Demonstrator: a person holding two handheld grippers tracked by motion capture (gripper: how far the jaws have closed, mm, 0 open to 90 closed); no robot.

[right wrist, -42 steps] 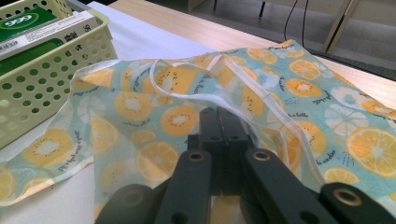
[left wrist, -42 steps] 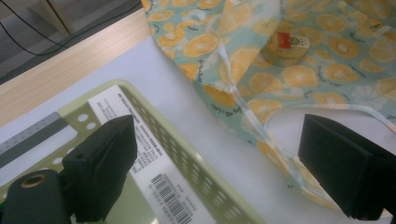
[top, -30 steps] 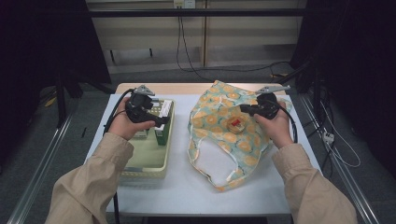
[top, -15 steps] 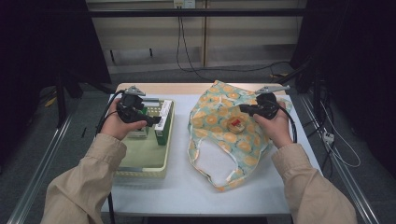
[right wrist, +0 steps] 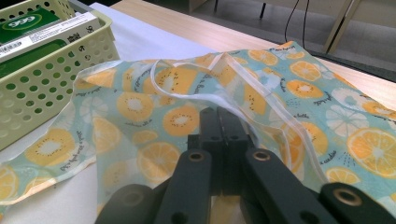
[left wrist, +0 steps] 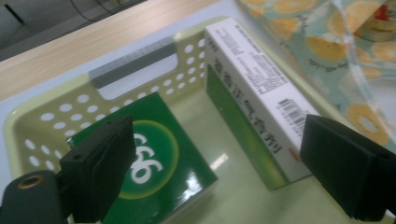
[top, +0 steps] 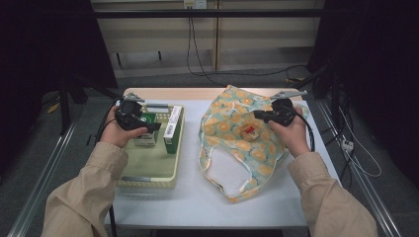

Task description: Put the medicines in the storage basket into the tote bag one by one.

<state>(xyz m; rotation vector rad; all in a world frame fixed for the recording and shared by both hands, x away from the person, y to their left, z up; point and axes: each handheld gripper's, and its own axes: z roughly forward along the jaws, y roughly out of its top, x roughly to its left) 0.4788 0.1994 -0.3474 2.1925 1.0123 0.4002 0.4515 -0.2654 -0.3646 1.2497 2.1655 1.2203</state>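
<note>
A pale yellow-green perforated basket (top: pixel 148 180) at the table's left holds a green box with a round logo (left wrist: pixel 159 154) and a taller white-and-green box (left wrist: pixel 254 93) standing on its edge. My left gripper (top: pixel 148 123) hovers over the basket; in the left gripper view my left gripper (left wrist: pixel 219 140) is open wide, with one jaw over the green box and the other beside the white box. A fruit-print cloth bag (top: pixel 232 143) lies flat at the right, with a small round red-topped item (top: pixel 248 132) on it. My right gripper (right wrist: pixel 219 116) is shut at the bag's white-trimmed edge (right wrist: pixel 187 91).
The basket's perforated wall (right wrist: pixel 32 84) stands close to the bag's left side. The white table top (top: pixel 197 202) is bare in front of both. A wooden strip (top: pixel 173 93) runs along the far edge. Cables (top: pixel 356 158) trail off the right side.
My left gripper has shifted a little to the left over the basket, from above the white box toward the green box. The right gripper and the bag have stayed put.
</note>
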